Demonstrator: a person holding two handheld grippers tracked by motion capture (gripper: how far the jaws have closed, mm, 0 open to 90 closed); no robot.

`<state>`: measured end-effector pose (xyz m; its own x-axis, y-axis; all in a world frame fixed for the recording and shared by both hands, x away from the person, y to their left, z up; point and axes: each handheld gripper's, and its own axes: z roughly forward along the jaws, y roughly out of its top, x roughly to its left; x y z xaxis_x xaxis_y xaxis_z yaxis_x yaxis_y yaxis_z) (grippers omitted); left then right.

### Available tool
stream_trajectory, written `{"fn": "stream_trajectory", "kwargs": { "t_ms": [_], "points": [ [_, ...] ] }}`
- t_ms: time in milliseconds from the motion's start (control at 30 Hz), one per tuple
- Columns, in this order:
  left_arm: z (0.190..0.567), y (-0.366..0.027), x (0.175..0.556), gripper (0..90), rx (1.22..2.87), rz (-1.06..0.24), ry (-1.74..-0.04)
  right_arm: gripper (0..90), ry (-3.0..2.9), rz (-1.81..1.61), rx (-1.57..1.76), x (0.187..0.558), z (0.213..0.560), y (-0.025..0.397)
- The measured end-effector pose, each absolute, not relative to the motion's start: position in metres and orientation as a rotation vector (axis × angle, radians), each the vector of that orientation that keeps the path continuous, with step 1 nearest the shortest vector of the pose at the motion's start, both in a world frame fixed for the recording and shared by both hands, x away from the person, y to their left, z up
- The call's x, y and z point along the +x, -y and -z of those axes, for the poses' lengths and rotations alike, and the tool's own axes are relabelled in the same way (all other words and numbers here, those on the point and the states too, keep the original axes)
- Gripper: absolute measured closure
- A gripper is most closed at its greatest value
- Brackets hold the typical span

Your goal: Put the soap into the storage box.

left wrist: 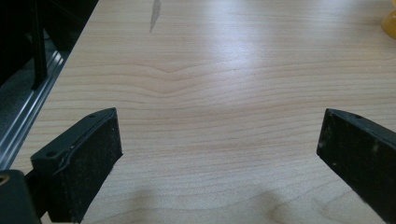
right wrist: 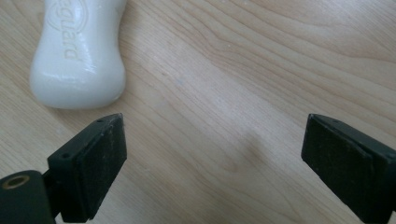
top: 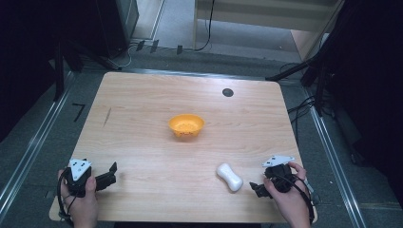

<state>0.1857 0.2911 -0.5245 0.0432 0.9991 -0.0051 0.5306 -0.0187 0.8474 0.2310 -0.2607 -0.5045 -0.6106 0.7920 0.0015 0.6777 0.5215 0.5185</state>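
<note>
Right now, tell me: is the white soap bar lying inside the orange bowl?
No, the soap bar lies on the table, apart from the orange bowl.

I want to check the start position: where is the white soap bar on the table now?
In the high view the white soap bar lies near the table's front edge on the right side, just left of the right tongs and apart from the orange bowl.

Wooden table (top: 142, 118) — grey floor (top: 28, 142), dark surroundings
</note>
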Motion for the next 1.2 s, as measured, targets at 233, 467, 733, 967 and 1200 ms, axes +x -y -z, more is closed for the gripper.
{"fn": "stream_trajectory", "kwargs": {
  "t_ms": [233, 467, 733, 967, 1200],
  "points": [
    [0.525, -0.291, 0.186, 0.3, 1.633, -0.859, -1.571, 5.6, -2.542, -0.727, 1.252, 0.231, 0.502, 0.251],
    [0.525, -0.291, 0.186, 0.3, 1.634, -0.858, -1.574, 0.9, -2.55, -0.766, 1.246, 0.234, 0.499, 0.234],
    [0.525, -0.291, 0.186, 0.3, 1.634, -0.856, -1.575, 0.0, -2.559, -0.771, 1.25, 0.237, 0.498, 0.221],
    [0.525, -0.292, 0.187, 0.3, 1.637, -0.854, -1.577, 0.0, -2.574, -0.761, 1.245, 0.239, 0.501, 0.205],
    [0.525, -0.292, 0.187, 0.3, 1.637, -0.852, -1.577, 0.0, -2.601, -0.765, 1.247, 0.242, 0.505, 0.192]
  ]
}}
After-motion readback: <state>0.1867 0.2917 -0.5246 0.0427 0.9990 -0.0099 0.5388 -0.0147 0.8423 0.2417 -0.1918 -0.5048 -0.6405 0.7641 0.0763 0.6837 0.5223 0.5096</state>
